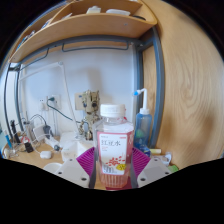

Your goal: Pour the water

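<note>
The only writing I can make out is on the bottle (pixel 113 146) standing up between the fingers of the gripper (pixel 113 172). Its white label (pixel 113 147) carries a few large red characters, East Asian by the look of them, with smaller print underneath too fine to read. Nothing else around shows lettering I can read.

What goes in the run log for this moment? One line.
gripper: shut on bottle | bottle: upright, capped, between pink pads | pour: not started
</note>
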`<state>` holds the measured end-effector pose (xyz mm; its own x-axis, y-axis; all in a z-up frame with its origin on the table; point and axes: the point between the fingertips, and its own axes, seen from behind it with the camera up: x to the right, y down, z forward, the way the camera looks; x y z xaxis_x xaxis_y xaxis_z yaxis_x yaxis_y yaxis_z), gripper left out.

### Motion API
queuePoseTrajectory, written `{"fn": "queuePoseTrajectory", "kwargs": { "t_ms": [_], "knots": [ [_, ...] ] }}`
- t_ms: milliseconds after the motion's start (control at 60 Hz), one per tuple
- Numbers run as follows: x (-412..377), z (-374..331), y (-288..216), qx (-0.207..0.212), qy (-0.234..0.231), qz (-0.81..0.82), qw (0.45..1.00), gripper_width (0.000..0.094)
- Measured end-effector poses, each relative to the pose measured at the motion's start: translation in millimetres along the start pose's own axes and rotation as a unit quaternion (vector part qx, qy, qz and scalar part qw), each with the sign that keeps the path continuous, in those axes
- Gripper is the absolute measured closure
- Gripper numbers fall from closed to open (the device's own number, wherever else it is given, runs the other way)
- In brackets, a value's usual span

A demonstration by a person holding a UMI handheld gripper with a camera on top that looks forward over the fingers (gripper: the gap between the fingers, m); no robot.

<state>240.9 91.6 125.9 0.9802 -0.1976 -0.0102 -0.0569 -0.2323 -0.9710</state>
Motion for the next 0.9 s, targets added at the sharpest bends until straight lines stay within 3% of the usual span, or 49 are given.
{"fn": "queuePoseTrajectory", "kwargs": {
  "t_ms": [267, 450, 550, 667, 900],
  "knots": [
    [14.3, 14.3, 34.9, 0.014, 0.000, 0.017, 1.000, 0.0422],
    [14.8, 5.6, 29.5, 0.055, -0.005, 0.021, 0.998, 0.0350],
    [16.5, 5.8, 33.0, 0.038, 0.002, 0.022, 0.999, 0.0295],
    [19.0, -0.2, 42.6, 0.015, 0.010, 0.012, 1.000, 0.0066],
    [18.8, -53.2, 53.2, -0.030, 0.008, 0.035, 0.999, 0.0072]
  ]
}}
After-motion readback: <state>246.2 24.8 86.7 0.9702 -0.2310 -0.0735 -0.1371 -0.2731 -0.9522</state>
